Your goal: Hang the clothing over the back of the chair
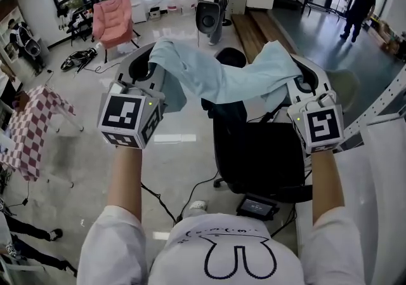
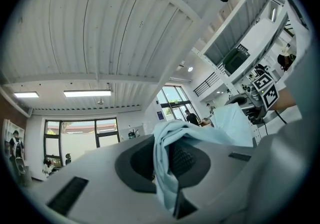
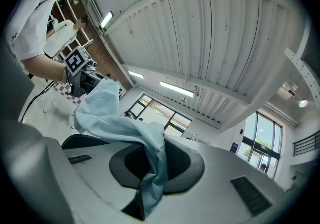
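1. Cloth (image 1: 219, 77) hangs in the air between my two grippers, stretched wide and sagging a little in the middle, above the back of the chair (image 1: 254, 150). As far as I can see, it does not rest on the chair yet.
2. My left gripper (image 2: 167, 168) is pinched tight on one end of the cloth, and my right gripper (image 3: 150, 168) is clamped on the other end in the same way.
3. Done, I judge: the cloth is picked up and spread. Left to do: lower it so that it drapes over the back, then let go with both grippers.
4. The headrest (image 1: 229, 56) pokes up just past the sag. I reckon the middle of the cloth must either clear it or settle on it.
5. Floor (image 1: 89, 87) on my left is open, so that arm can swing wide.
6. A white table (image 1: 387, 169) stands close beside my right arm, so there is less room on that side.
7. A cable (image 1: 158, 204) trails across the floor near my feet and could catch me if I step forward.
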Demonstrator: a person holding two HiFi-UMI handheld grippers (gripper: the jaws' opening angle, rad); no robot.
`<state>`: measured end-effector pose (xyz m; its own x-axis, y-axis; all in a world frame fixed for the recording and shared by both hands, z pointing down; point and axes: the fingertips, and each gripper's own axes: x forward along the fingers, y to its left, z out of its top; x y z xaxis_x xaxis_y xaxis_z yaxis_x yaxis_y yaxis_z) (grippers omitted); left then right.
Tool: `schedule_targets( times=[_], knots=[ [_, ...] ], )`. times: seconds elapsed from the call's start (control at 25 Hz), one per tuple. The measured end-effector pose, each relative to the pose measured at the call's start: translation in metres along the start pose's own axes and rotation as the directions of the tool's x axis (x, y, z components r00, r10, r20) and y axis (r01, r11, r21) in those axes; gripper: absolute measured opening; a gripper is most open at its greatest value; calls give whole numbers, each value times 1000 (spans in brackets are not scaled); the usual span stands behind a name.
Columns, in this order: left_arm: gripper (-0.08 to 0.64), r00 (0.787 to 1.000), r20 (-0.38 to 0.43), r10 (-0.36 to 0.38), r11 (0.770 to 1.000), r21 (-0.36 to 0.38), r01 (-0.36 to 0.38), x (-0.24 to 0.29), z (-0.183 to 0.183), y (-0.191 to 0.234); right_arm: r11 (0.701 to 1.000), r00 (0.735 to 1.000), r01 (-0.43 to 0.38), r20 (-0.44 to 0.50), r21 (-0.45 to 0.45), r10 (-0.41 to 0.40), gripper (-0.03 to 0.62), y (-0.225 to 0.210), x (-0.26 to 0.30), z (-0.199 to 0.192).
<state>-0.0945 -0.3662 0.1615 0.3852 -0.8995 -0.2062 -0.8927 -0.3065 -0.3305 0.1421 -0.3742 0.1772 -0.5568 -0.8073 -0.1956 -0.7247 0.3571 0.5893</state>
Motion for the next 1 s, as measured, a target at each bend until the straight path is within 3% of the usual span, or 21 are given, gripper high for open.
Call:
schedule_targets(
  times=[0.6, 1.0],
  knots=[
    [49, 993, -81, -88, 995, -58, 84, 40, -56, 36, 991, 975, 133, -174, -31, -136, 46, -27, 21, -39],
    [49, 984, -135, -113, 991, -85, 102, 53, -102, 37, 993, 951, 118, -285, -14, -117, 46, -9, 27, -87]
  ],
)
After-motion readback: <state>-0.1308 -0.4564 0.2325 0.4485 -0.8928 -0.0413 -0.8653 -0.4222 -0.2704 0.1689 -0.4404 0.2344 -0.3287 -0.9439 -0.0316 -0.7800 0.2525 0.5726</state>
